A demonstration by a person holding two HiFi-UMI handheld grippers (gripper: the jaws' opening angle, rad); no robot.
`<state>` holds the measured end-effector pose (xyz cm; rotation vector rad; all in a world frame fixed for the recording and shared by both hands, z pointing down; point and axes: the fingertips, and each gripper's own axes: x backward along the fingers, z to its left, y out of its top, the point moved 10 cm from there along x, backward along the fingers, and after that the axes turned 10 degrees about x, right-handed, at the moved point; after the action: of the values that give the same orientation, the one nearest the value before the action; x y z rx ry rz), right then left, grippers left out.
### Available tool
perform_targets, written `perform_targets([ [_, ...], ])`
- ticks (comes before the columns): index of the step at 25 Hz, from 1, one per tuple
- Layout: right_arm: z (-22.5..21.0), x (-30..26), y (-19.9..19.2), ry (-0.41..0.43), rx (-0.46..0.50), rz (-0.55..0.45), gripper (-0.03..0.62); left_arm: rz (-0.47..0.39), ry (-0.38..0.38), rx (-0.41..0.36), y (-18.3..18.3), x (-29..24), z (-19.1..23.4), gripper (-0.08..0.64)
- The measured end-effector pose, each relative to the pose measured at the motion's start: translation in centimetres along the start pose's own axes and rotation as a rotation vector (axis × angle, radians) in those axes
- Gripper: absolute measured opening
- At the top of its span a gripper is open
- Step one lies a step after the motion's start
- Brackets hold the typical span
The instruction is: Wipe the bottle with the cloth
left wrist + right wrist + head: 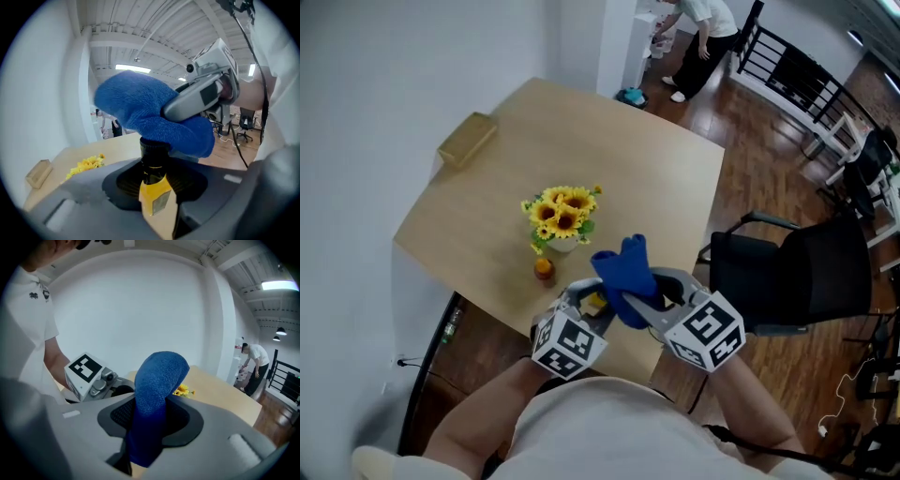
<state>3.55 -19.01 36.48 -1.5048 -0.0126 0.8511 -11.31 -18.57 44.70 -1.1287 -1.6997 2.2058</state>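
Left gripper (154, 187) jaws clamp the yellow bottle (158, 201); right gripper (145, 427) jaws clamp the blue cloth (157, 380), which rests on the bottle's black cap (153, 152).

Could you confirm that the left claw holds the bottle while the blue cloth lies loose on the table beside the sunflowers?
Not quite. The blue cloth is not lying loose on the table: the right claw is shut on it, as the right gripper view shows, and it is draped over the top of the bottle. The left claw does hold the bottle.
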Motion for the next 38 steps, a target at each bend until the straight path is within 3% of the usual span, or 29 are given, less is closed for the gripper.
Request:
perform_targets([
  [4, -1.2, 1.9, -0.9, -0.063, -0.072, -0.063, 0.152, -0.034, 0.003, 0.027, 1.5, 1.7, 0.8, 0.15],
  [13, -0.6, 1.8, -4.1, -0.025, -0.219, -0.193, 0.15, -0.144, -0.056, 0.203, 7.8, 4.2, 1.4, 0.152],
  [23, -1.0, 1.9, -14.2, -0.003, -0.29, 0.01, 0.15, -0.179, -0.026, 0.242, 11.3, 4.6, -0.7, 0.152],
  [27, -0.7, 4.7, -12.6, -0.001, -0.245, -0.065, 0.15, -0.164, 0.021, 0.243, 11.5, 3.8, -1.2, 0.152],
  [32, 1.9, 7.5, -6.2, 0.08, -0.073, -0.236, 0.15, -0.154, 0.07, 0.279, 10.9, 2.9, -2.3, 0.152],
  [35, 3.0, 6.5, -6.1, 0.124, -0.041, -0.215, 0.15, -0.172, 0.074, 0.295, 11.0, 2.8, -3.3, 0.152],
  [38, 3.0, 4.8, -9.6, 0.128, -0.07, -0.128, 0.15, -0.193, 0.073, 0.297, 11.5, 3.0, -4.2, 0.152],
])
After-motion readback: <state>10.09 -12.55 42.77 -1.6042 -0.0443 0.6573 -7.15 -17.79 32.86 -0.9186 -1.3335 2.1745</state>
